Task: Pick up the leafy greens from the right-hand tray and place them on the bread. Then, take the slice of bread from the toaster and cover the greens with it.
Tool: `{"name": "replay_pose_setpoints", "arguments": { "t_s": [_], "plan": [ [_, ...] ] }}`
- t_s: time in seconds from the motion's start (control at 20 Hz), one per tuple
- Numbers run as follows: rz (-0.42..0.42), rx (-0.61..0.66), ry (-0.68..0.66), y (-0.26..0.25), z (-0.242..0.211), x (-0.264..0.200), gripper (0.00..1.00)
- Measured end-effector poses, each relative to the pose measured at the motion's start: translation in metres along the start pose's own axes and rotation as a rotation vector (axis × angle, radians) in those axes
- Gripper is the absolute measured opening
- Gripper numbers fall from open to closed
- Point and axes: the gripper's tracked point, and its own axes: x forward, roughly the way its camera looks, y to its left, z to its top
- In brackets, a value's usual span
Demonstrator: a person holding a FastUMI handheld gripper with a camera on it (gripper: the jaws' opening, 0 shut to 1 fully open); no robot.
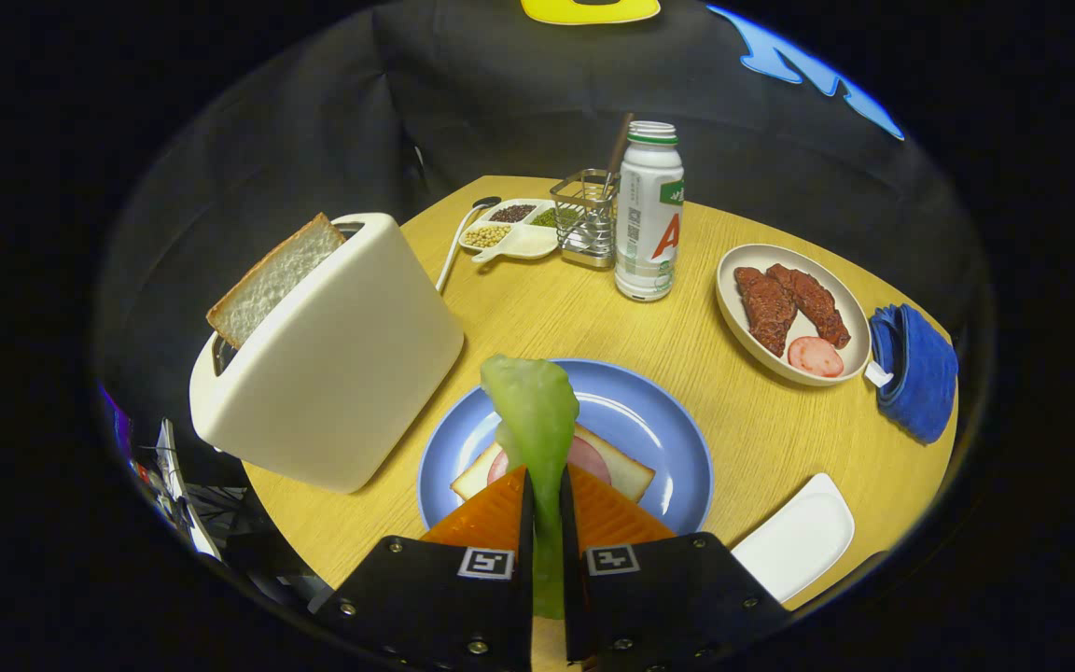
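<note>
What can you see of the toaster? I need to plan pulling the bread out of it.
The toaster is a smooth, cream-white, rounded box, seemingly plastic, standing on the wooden table beside the blue plate, ahead of the gripper, which is shut on a green leaf. One bread slice stands partly out of its top slot. Nothing else touches it.

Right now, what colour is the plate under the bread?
Blue plate, clearest in the gripper view.
</note>
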Motion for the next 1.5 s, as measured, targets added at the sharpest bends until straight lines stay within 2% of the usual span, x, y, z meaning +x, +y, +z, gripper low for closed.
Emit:
{"name": "replay_pose_setpoints", "arguments": {
  "t_s": [0.1,0.15,0.25,0.4,0.75,0.95,1.1,1.25,1.35,1.5],
  "plan": [
    [0.004,-0.021,-0.007,0.004,0.002,0.001,0.19],
    [-0.003,-0.03,-0.014,0.003,0.003,-0.001,0.3],
    [-0.018,-0.052,-0.023,0.0,0.006,-0.003,0.41],
    [-0.022,-0.056,-0.021,-0.001,0.004,-0.004,0.46],
    [-0.037,-0.023,-0.033,-0.002,0.002,-0.012,0.46],
    [-0.074,-0.009,-0.091,0.003,0.002,-0.021,0.46],
    [-0.014,0.06,-0.197,0.027,0.009,-0.033,0.46],
    [-0.048,0.083,-0.345,0.036,0.018,-0.048,0.46],
    [-0.03,0.111,-0.438,0.053,0.025,-0.054,0.46],
    [-0.09,0.106,-0.521,0.056,0.03,-0.059,0.46]
  ]
}}
